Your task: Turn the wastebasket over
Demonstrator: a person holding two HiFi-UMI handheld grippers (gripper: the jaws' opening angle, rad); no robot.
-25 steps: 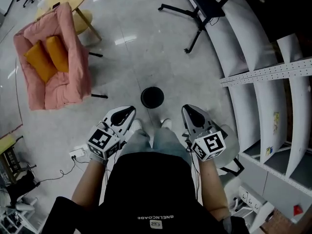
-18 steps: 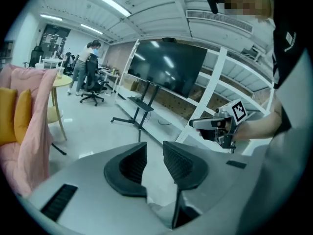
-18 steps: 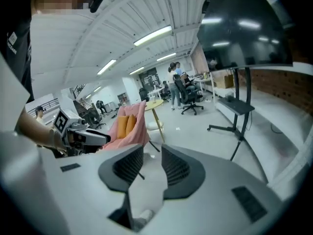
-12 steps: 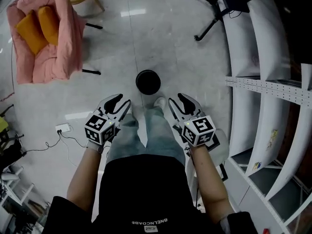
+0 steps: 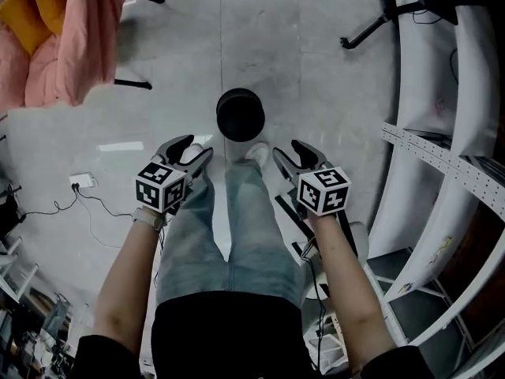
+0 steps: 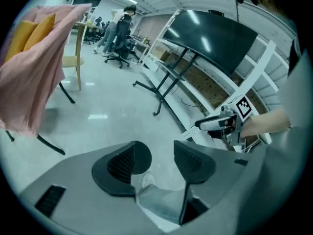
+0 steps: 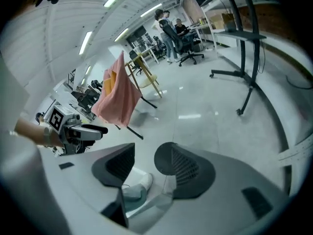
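The wastebasket (image 5: 241, 114), black and round, is seen from above on the pale floor (image 5: 308, 77), just ahead of the person's white shoe (image 5: 256, 152), and is touched by neither tool. The left hand-held gripper (image 5: 191, 150) is held beside the left leg and the right hand-held gripper (image 5: 292, 152) beside the right leg. Both are pointed forward and down, and the wastebasket is placed between and a little beyond their tips. In the left gripper view the jaws of the left hand-held gripper (image 6: 161, 160) are shown apart, having just been opening, and nothing is gripped: only a shoe and a trouser leg (image 6: 164, 202) are seen through the gap. In the right gripper view the right hand-held gripper (image 7: 144, 163) is likewise shown with jaws parted, having just been opening, and nothing is clamped between them. A pink-draped chair (image 5: 63, 54) with an orange cushion (image 5: 24, 10) is seen at upper left, well apart from the wastebasket, and white shelving (image 5: 473, 93) is ranged along the right.
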